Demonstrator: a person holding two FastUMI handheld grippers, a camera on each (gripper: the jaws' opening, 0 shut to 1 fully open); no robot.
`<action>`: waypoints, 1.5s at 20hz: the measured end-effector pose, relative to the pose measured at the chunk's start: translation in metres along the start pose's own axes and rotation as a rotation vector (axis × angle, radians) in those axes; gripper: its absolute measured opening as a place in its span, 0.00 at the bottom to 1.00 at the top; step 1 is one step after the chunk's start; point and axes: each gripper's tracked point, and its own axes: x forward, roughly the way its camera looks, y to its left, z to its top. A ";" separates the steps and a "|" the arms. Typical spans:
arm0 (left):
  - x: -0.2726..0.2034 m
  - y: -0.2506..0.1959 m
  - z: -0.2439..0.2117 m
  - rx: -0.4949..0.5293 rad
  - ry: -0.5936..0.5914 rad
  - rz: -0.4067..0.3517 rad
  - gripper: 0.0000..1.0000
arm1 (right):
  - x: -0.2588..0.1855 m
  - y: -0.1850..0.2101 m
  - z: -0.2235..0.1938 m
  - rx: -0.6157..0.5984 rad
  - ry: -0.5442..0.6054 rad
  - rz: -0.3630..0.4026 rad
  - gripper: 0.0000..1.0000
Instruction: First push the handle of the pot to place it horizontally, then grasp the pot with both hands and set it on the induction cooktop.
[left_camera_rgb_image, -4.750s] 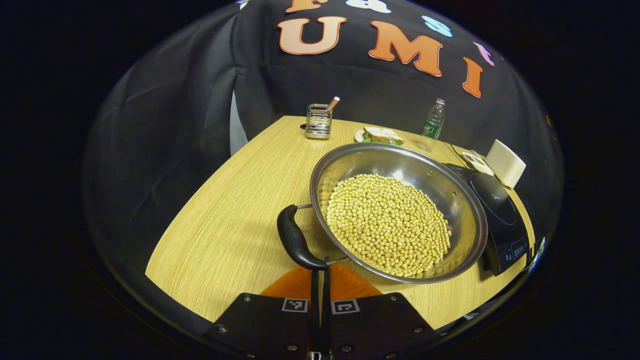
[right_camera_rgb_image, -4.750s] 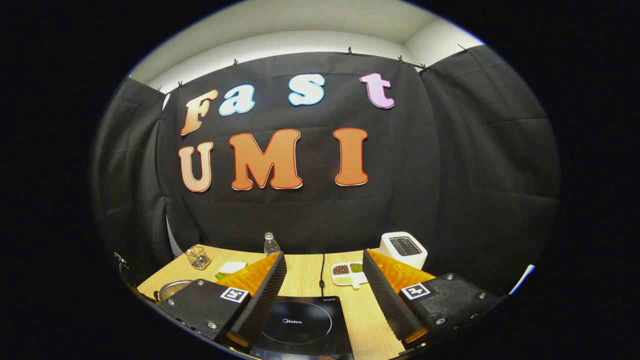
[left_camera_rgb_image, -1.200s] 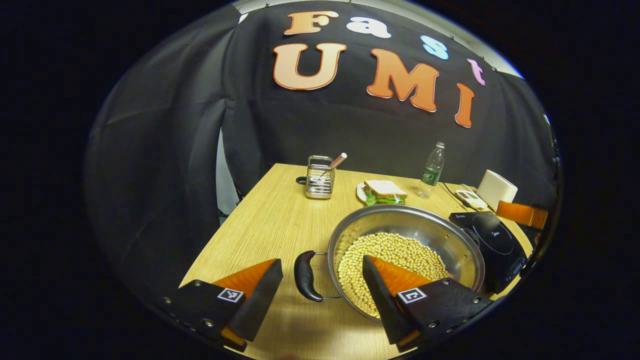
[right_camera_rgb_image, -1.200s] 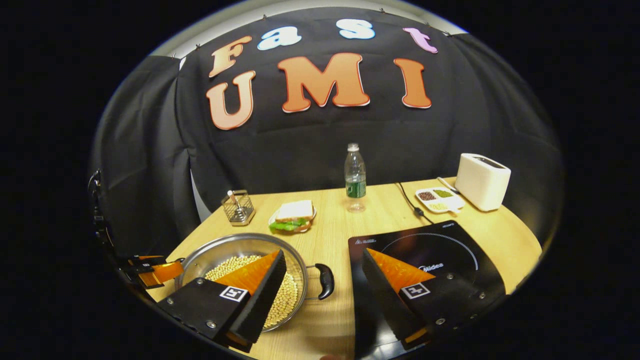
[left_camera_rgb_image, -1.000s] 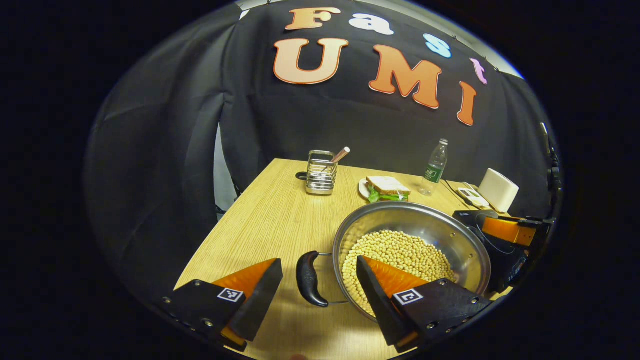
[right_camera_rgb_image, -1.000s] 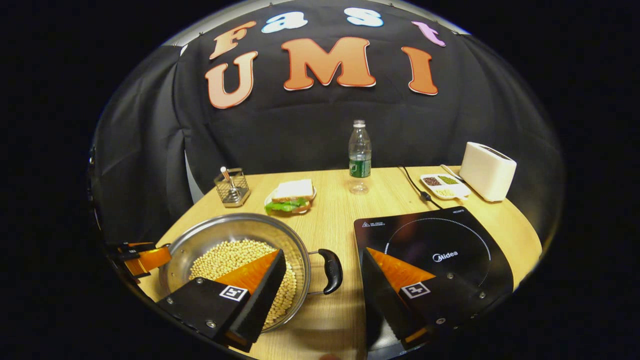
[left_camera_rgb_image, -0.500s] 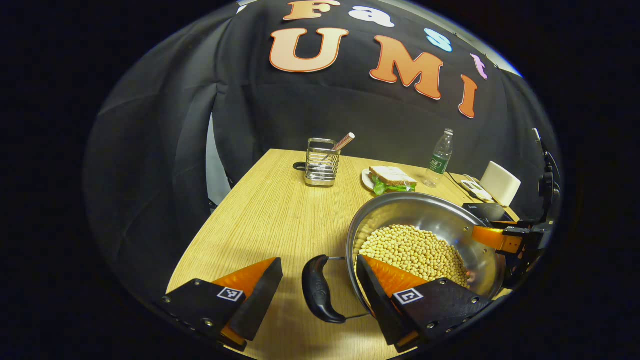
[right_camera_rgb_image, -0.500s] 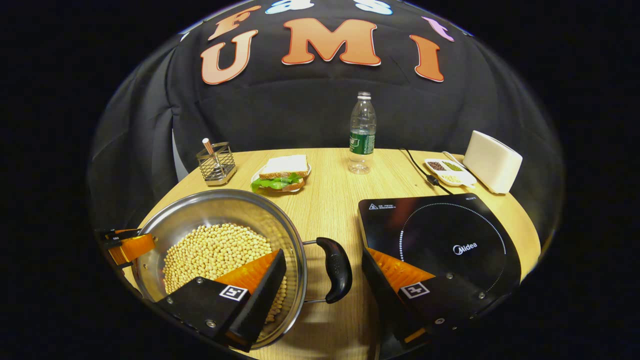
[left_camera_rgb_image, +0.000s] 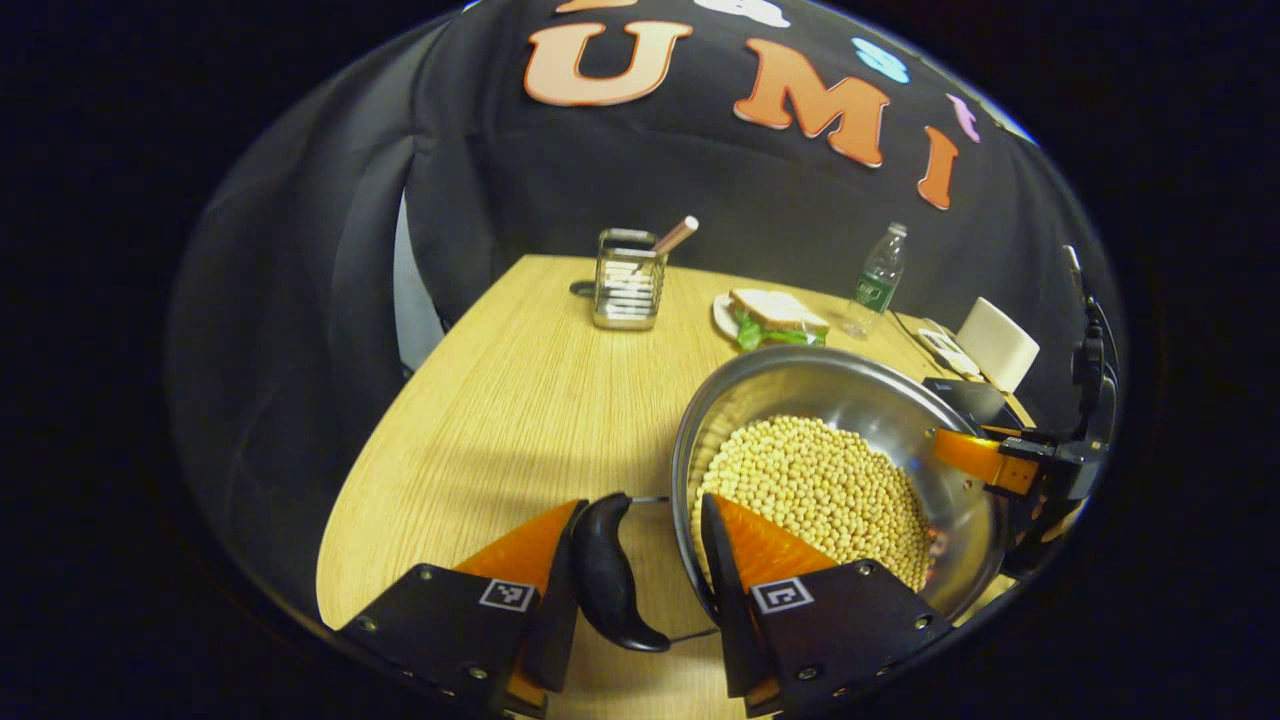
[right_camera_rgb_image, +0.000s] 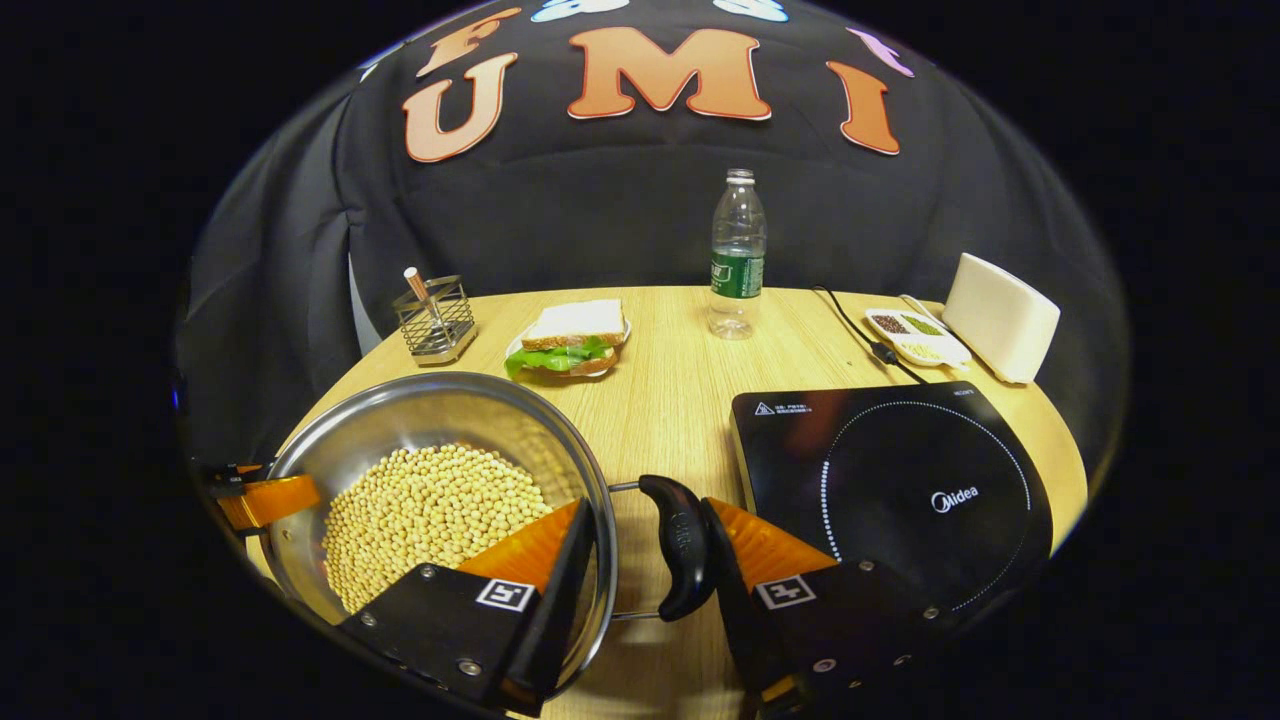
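Pot (left_camera_rgb_image: 880, 420) of steel, holding a bed of pale beans (left_camera_rgb_image: 815, 485), stands on the wooden table (left_camera_rgb_image: 520, 400) near the front edge, to the left of the induction cooktop (right_camera_rgb_image: 900, 480) and clear of it. Its two black loop handles lie level at the rim.

Left gripper (left_camera_rgb_image: 635, 580): fingers set either side of the pot's left handle (left_camera_rgb_image: 610, 575) and rim. The outer finger lies against the handle; the inner finger stands inside the pot over the beans. Whether both fingers press cannot be told.

Right gripper (right_camera_rgb_image: 645, 575): fingers set either side of the right handle (right_camera_rgb_image: 680, 545) and rim. One finger stands inside the pot; the other lies against the outer face of the handle. A gap shows between handle and rim; a firm clamp cannot be confirmed.

At the far side of the table: wire utensil holder (right_camera_rgb_image: 432, 318), sandwich (right_camera_rgb_image: 565, 338) on a plate, water bottle (right_camera_rgb_image: 737, 255), divided dish (right_camera_rgb_image: 915, 335) and white toaster (right_camera_rgb_image: 1000, 315) at far right.
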 end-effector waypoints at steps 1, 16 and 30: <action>-0.002 -0.002 -0.004 -0.014 0.015 0.004 0.61 | 0.000 0.001 -0.001 0.007 0.004 0.003 0.64; -0.080 -0.046 0.028 -0.057 -0.090 0.047 0.51 | -0.062 -0.031 0.042 0.062 -0.077 0.045 0.57; -0.072 -0.183 0.041 0.023 -0.069 -0.071 0.49 | -0.103 -0.164 0.053 0.147 -0.112 -0.062 0.57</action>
